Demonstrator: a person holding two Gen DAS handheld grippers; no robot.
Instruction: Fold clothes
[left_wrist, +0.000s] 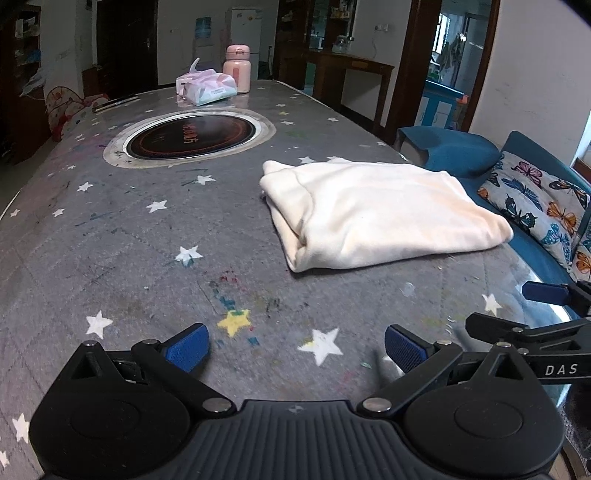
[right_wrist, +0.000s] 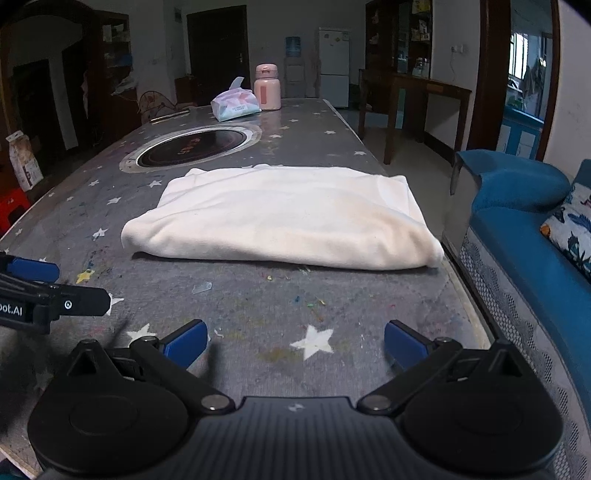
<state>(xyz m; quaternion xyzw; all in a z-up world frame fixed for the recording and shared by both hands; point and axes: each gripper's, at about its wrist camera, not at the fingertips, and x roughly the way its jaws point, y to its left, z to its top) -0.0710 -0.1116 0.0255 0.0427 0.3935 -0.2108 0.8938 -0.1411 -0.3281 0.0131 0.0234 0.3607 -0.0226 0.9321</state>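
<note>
With both the left gripper (left_wrist: 297, 349) and right gripper (right_wrist: 295, 343) spread and empty, we judge the folded cream garment (right_wrist: 284, 218), at the worktop (right_wrist: 258, 306) right edge, could slide off if nudged.

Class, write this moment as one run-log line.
left gripper: open, empty | right gripper: open, empty | white garment: folded, flat on star-print table | contact: none
</note>
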